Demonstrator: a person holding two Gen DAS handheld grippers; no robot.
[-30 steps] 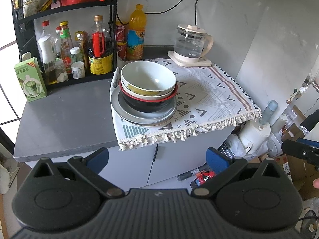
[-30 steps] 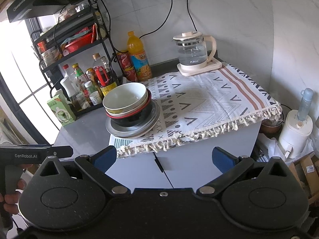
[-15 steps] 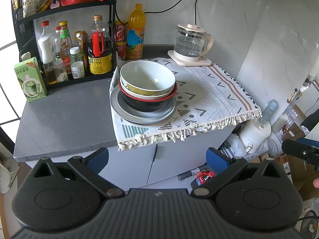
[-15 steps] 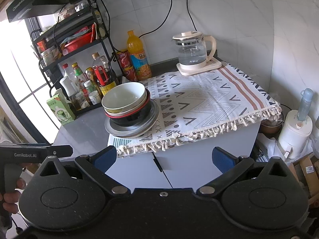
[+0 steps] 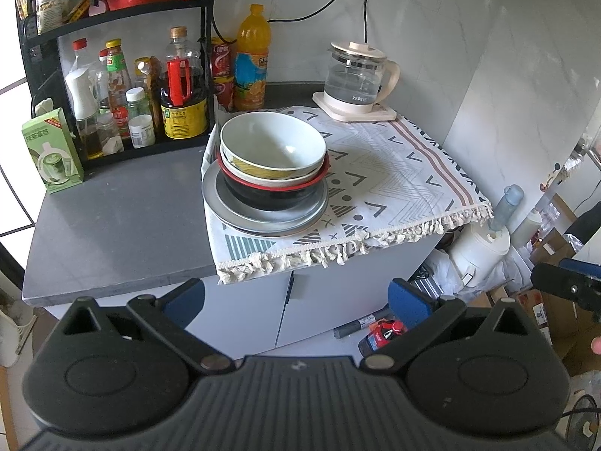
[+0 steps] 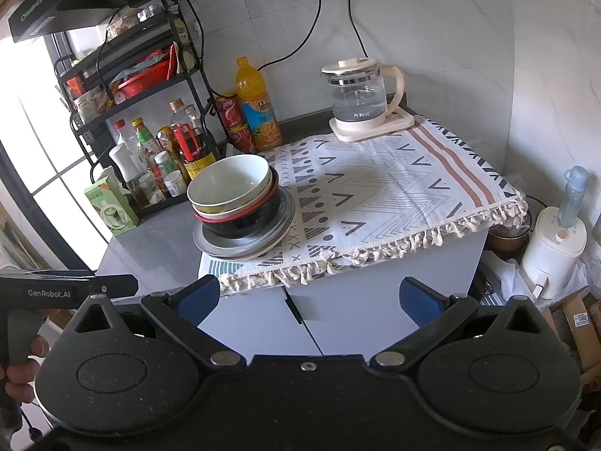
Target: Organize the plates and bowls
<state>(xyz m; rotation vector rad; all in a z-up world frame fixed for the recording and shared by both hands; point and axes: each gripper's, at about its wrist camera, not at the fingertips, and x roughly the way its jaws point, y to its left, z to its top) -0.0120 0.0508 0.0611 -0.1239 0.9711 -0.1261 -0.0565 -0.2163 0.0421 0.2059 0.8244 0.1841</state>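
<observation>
A stack of dishes (image 5: 268, 180) sits in the middle of the left wrist view, a little above center, and left of center in the right wrist view. On top is a white bowl (image 5: 272, 144) with a yellow band on its outside. It sits inside another pale bowl, and that one sits in a black bowl with a red rim (image 5: 270, 193). Under them all are gray plates (image 5: 225, 210). The stack rests on the left end of a patterned cloth (image 5: 394, 173) with a fringe, which covers part of a gray counter (image 5: 120, 218). At the far end of the cloth, toward the upper right, stands a glass kettle (image 5: 357, 75). An orange drink bottle (image 5: 252, 60) stands against the wall behind the stack. On the upper left is a black rack (image 5: 112, 86) full of sauce bottles, with a green box (image 5: 52, 150) beside it. The left gripper (image 5: 296, 300) is low in its frame, wide open, holding nothing, well apart from the dishes. The right gripper (image 6: 310, 298) is also wide open and empty, low in its own frame.
</observation>
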